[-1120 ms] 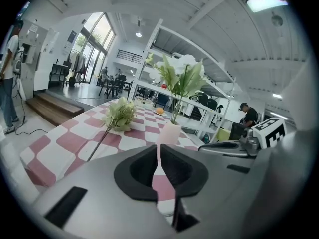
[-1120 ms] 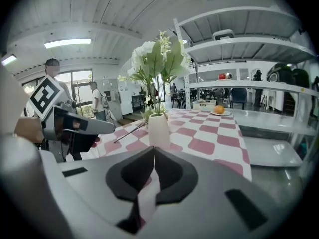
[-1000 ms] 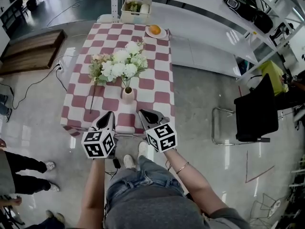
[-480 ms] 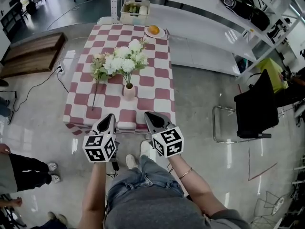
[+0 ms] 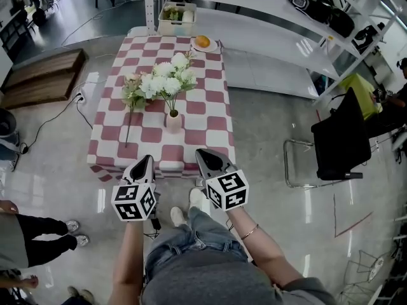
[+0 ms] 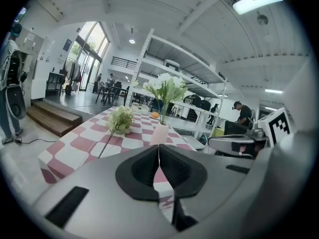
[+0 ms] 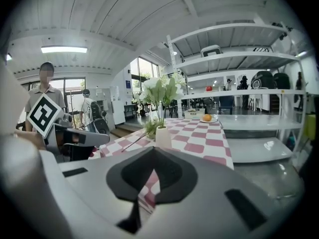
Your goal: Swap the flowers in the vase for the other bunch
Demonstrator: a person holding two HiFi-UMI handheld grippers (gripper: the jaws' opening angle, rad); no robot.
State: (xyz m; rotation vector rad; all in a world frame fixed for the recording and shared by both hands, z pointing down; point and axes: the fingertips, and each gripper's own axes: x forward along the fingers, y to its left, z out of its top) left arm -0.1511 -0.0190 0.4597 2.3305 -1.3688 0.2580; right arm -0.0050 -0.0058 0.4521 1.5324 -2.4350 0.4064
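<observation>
Head view, near to far: person's legs at bottom of frame, both grippers held off the near table edge, not over it. Left gripper (image 5: 144, 163) has its jaws pressed together with nothing between them, as the left gripper view confirms. Right gripper (image 5: 204, 155) is likewise closed and empty in the right gripper view.

Next up-frame is the checkered table (image 5: 210, 127). The vase (image 5: 173, 122) stands upright near frame centre, straight ahead and roughly midway between the two grippers, so neither is clearly nearer. White flowers (image 5: 166, 81) stand in it, stems vertical.

The loose bunch (image 5: 131, 94) lies flat on the cloth to the upper left of the vase, apart from it. Its long axis runs up-down in frame, with the stem end toward the person and the head away. It sits on the left gripper's side, so that one is nearer.

Farther up are an orange (image 5: 203, 41) on a plate and a crate (image 5: 176, 19), with shelving behind.

Stage judgement: one bunch in the vase and one lying beside it fits either the swap yet to come or the swap already done. The pictures can't settle which.
</observation>
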